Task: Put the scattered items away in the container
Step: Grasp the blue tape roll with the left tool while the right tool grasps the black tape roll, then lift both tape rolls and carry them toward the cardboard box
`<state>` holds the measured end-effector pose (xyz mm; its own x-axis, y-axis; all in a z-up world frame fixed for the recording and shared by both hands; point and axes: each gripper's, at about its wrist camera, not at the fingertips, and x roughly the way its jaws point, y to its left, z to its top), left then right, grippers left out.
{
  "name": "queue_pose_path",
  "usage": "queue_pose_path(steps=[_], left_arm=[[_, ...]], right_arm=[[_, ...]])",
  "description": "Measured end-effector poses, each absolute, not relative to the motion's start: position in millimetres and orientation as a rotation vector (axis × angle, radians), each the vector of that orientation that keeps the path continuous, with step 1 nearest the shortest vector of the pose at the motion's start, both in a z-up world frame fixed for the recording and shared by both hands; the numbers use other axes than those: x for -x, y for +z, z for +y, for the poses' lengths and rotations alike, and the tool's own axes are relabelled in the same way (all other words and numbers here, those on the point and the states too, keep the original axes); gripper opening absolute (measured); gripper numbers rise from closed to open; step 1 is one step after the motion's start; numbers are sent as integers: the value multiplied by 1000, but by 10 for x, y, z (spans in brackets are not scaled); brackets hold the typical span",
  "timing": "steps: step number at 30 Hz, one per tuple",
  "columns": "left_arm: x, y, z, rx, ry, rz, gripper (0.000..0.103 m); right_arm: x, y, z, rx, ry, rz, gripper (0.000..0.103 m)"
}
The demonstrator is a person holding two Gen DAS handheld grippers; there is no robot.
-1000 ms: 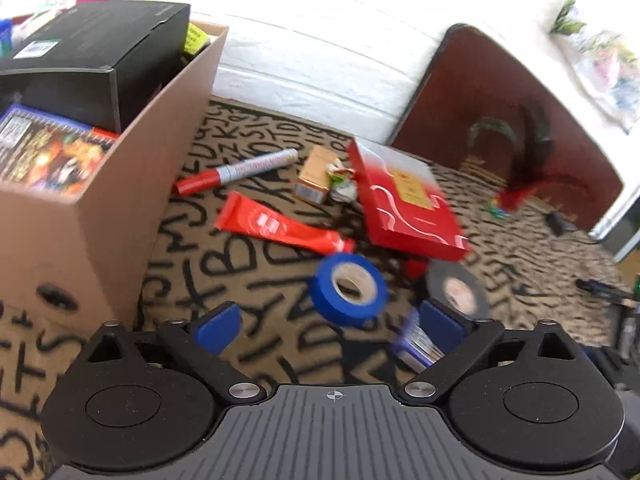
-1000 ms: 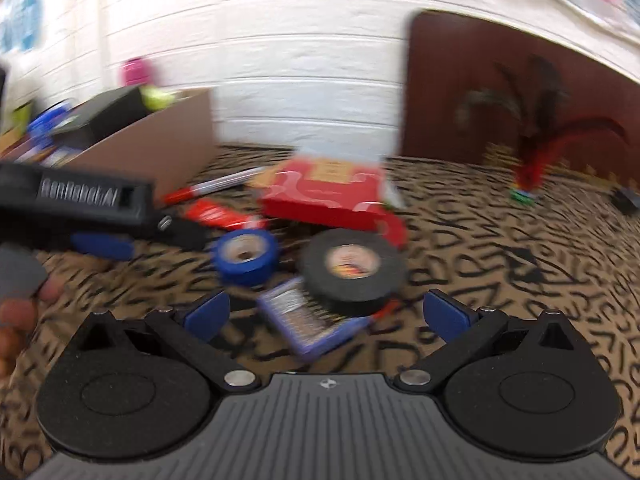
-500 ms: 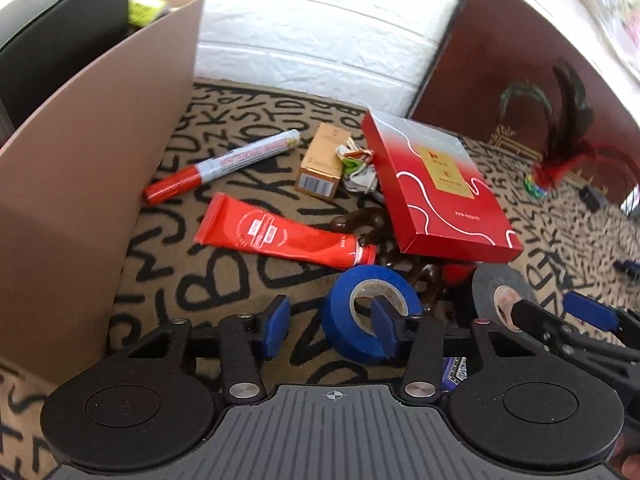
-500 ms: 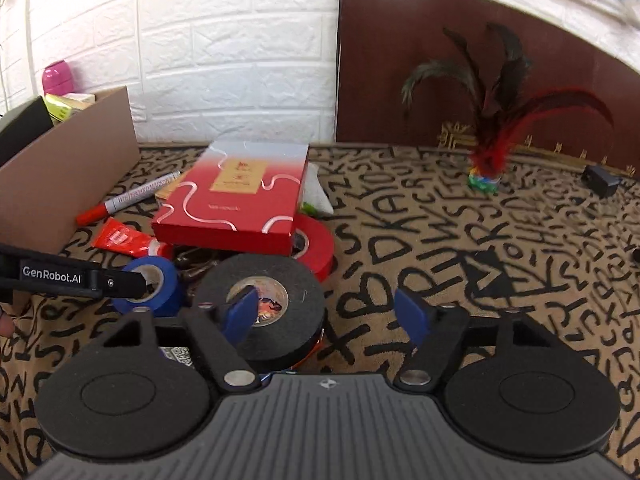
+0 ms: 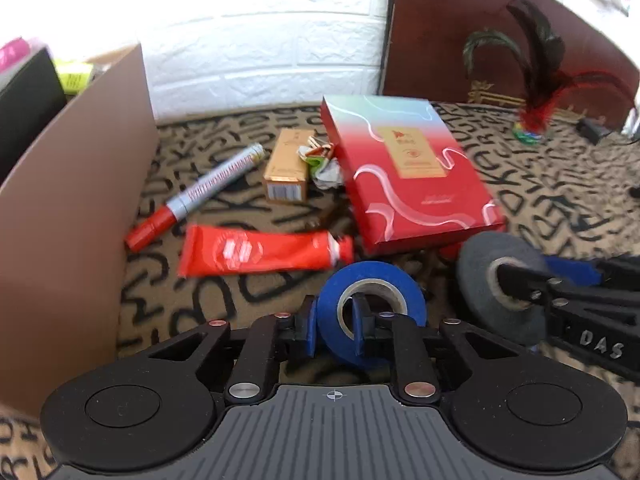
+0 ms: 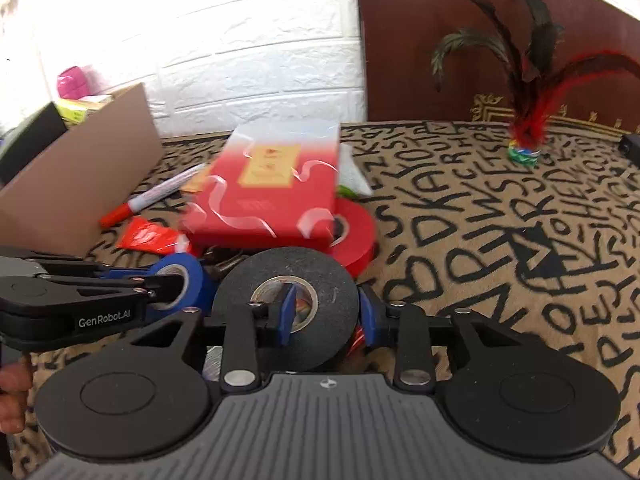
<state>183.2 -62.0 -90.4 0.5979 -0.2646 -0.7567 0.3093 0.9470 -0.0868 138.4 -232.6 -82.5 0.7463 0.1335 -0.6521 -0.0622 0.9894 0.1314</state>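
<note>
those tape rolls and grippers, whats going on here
A person is tidying clutter off a patterned mat into the cardboard box with two handheld grippers. The left gripper is shut on the blue tape roll, one finger through its core. The right gripper grips the black tape roll the same way. Both rolls sit low by the mat, not yet in the box. A red marker, red tube, red gift box and red tape roll still lie out.

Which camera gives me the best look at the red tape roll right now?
The right wrist view: the red tape roll shows as a curved band lying on the mat, partly under the red gift box, behind the black tape roll. The left wrist view barely shows it; the box hides it there.
</note>
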Motion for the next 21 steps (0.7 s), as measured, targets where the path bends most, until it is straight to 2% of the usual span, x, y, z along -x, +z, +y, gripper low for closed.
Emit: queue_pose_path(steps=[9,16,17,19,20,21], left_arm=[[-1124,-777,-224,-62,-352,905,13],[-661,-855,54,-100,-350,955,14],[-632,-867,57,-106,-351,947,17],[-618,-873,55,-108,-352,939,33],[-613,-878,47,-109,-354,937,38],[-594,-881,39,-113,-354,935,38]], right_arm=[[-730,-770,-1929,7,253,793,32],[-296,-788,-1784,28,260,803,34],[-279,-795,-1784,26,260,804,36],[-260,-798,-1767,33,242,804,39],[-245,-786,-1758,39,236,799,39],[-234,-772,-1764,40,230,792,41]])
